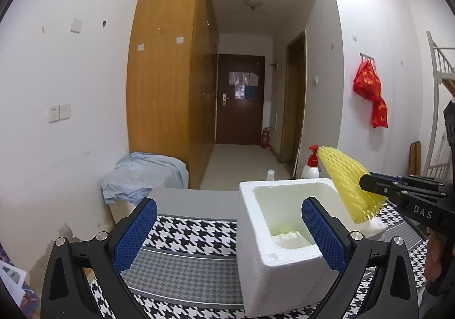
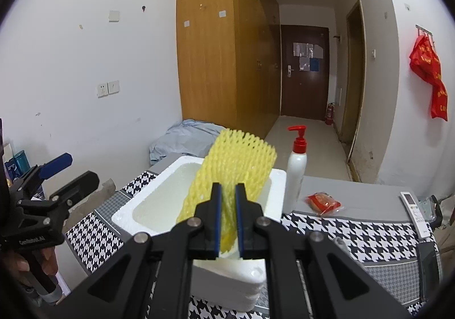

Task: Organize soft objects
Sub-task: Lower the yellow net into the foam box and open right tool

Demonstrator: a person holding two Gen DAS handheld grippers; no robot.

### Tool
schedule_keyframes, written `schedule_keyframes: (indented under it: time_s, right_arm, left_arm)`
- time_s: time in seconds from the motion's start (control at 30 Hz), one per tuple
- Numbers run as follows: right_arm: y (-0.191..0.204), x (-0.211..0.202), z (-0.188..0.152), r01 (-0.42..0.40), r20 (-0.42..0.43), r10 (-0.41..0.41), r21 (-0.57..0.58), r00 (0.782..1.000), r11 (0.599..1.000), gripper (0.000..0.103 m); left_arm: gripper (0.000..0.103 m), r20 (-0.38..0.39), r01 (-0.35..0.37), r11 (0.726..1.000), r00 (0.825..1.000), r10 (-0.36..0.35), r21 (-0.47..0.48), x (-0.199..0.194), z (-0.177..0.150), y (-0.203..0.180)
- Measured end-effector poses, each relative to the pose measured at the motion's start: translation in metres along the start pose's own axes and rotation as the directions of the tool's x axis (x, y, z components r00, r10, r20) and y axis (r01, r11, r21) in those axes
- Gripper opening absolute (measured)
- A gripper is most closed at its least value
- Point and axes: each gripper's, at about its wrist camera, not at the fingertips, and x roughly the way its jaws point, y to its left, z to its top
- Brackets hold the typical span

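Observation:
A white foam box stands on the houndstooth tablecloth, with a pale ridged piece at its bottom. My right gripper is shut on the lower end of a yellow foam net sleeve. It holds the sleeve tilted over the box's right rim. In the left wrist view the sleeve and the right gripper come in from the right. My left gripper is open with nothing between its blue pads. It hovers left of the box, a little short of it.
A white pump bottle with a red top stands just behind the box. A red packet and a white remote lie to the right. A blue cloth heap lies past the table's far left edge.

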Motion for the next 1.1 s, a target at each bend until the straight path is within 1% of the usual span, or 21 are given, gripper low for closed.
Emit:
schedule_keyframes:
  time_s: [0.27,0.43,0.47,0.5,0.53,0.57,0.6,0.63,0.7,0.9,1.1]
  right_arm:
    - [0.007,0.014,0.003,-0.013,-0.018,0.013,-0.002,1.000,1.000,0.011]
    - [0.007,0.021,0.006,-0.030,-0.030,0.030,0.022,0.999,0.999,0.012]
    - [0.006,0.022,0.006,-0.026,-0.032,0.027,0.028,0.999,0.999,0.013]
    - [0.004,0.025,0.007,-0.019,-0.038,0.020,0.036,0.999,0.999,0.016]
    - [0.004,0.026,0.007,-0.017,-0.043,0.019,0.038,0.999,0.999,0.035]
    - [0.002,0.026,0.007,-0.020,-0.047,0.022,0.051,0.999,0.999,0.050]
    - [0.001,0.025,0.007,-0.025,-0.042,0.028,0.066,0.999,0.998,0.077]
    - [0.000,0.023,0.006,-0.034,-0.028,0.036,0.080,0.999,0.996,0.083]
    - [-0.002,0.018,0.008,-0.041,-0.010,0.042,0.091,0.999,0.995,0.083]
    - [0.004,0.015,0.007,-0.060,-0.013,0.061,0.069,0.998,0.996,0.083]
    - [0.005,0.014,0.007,-0.058,-0.014,0.059,0.064,0.998,0.996,0.084]
  left_arm:
    - [0.102,-0.001,-0.034,0.999,0.999,0.034,-0.027,-0.001,-0.002,0.015]
    - [0.102,-0.001,-0.036,0.999,0.999,0.036,-0.023,-0.001,-0.003,0.017]
    - [0.102,-0.002,-0.036,0.999,0.999,0.036,-0.023,-0.001,-0.003,0.017]
    - [0.102,-0.002,-0.036,0.999,0.999,0.036,-0.020,-0.001,-0.003,0.018]
    - [0.102,-0.002,-0.036,0.999,0.999,0.036,-0.020,-0.001,-0.003,0.019]
    - [0.102,-0.001,-0.036,0.999,0.999,0.036,-0.020,-0.002,-0.003,0.018]
    - [0.102,-0.001,-0.035,0.999,0.999,0.035,-0.019,-0.002,-0.003,0.018]
    - [0.102,-0.001,-0.036,0.999,0.999,0.036,-0.018,-0.002,-0.003,0.017]
    - [0.102,-0.004,-0.035,0.999,0.999,0.035,-0.013,-0.002,-0.003,0.016]
    - [0.102,-0.005,-0.035,0.999,0.999,0.035,-0.011,-0.003,-0.003,0.014]
    - [0.102,-0.005,-0.039,0.999,0.999,0.039,-0.014,-0.006,-0.003,0.011]
